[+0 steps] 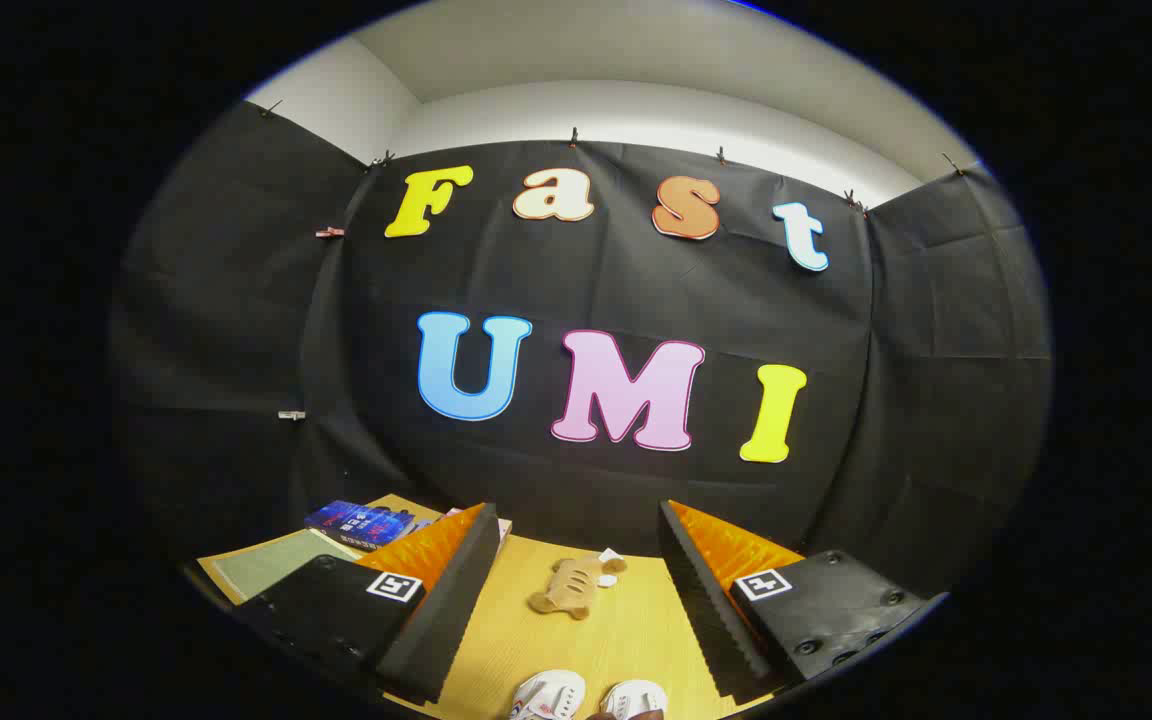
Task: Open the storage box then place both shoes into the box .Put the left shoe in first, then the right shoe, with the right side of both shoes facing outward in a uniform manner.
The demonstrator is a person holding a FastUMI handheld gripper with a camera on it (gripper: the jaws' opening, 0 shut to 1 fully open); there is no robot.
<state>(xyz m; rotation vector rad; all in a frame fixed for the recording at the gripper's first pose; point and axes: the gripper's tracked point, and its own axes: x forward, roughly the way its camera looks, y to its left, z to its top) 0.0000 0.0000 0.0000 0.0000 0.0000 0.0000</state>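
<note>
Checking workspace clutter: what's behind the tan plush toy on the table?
Just beyond the tan plush toy lie a couple of small white pieces, then bare wooden table up to the black cloth wall. The open gripper frames it; the fingers hide the table to either side.

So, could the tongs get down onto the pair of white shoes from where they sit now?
Probably yes. The tongs are open, and the white shoes lie on the wooden table low between the fingers, with nothing over them. The tan plush toy lies farther ahead, out of the way.
</note>
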